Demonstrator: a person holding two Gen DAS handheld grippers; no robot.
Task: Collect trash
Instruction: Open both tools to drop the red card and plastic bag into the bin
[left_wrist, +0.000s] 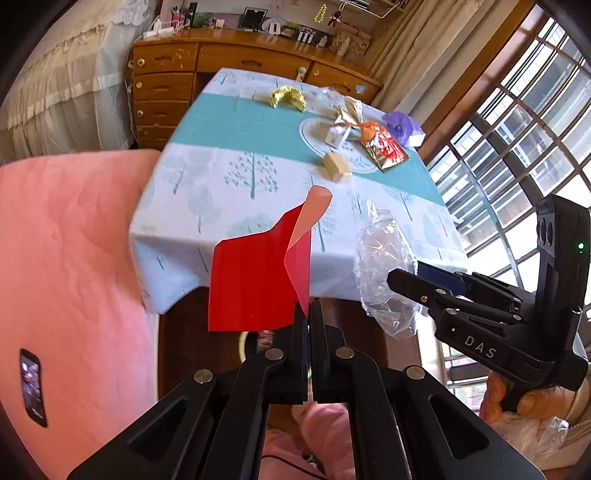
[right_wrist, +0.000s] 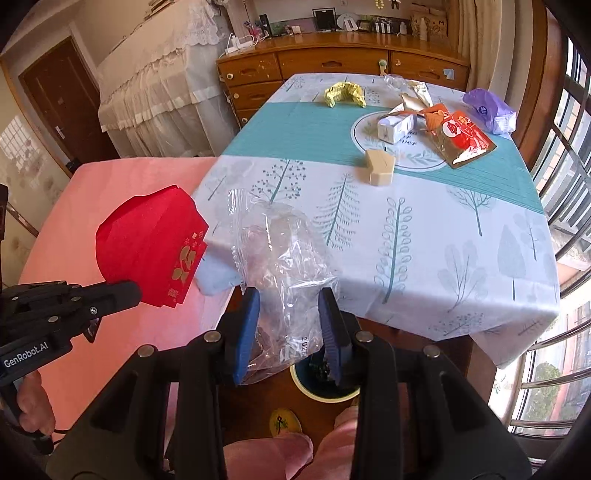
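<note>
My left gripper (left_wrist: 308, 308) is shut on a red paper envelope (left_wrist: 255, 280), held in the air off the near corner of the table (left_wrist: 236, 125). In the right wrist view the same red envelope (right_wrist: 147, 243) shows gold print, with the left gripper (right_wrist: 125, 291) at its lower edge. My right gripper (right_wrist: 290, 325) is shut on a crumpled clear plastic bag (right_wrist: 280, 251), its blue pads (right_wrist: 247, 328) pressing either side. On the table lie a gold wrapper (right_wrist: 345, 94), a white carton (right_wrist: 395, 127), an orange packet (right_wrist: 461, 138), a purple bag (right_wrist: 489, 107) and a beige box (right_wrist: 380, 168).
A round bin (right_wrist: 301, 384) with a pale rim stands on the floor under my right gripper, by the table's near edge. A pink bed (left_wrist: 74, 258) with a phone (left_wrist: 33, 387) on it fills the left. A wooden dresser (right_wrist: 332, 62) is behind the table, barred windows (left_wrist: 517, 129) to the right.
</note>
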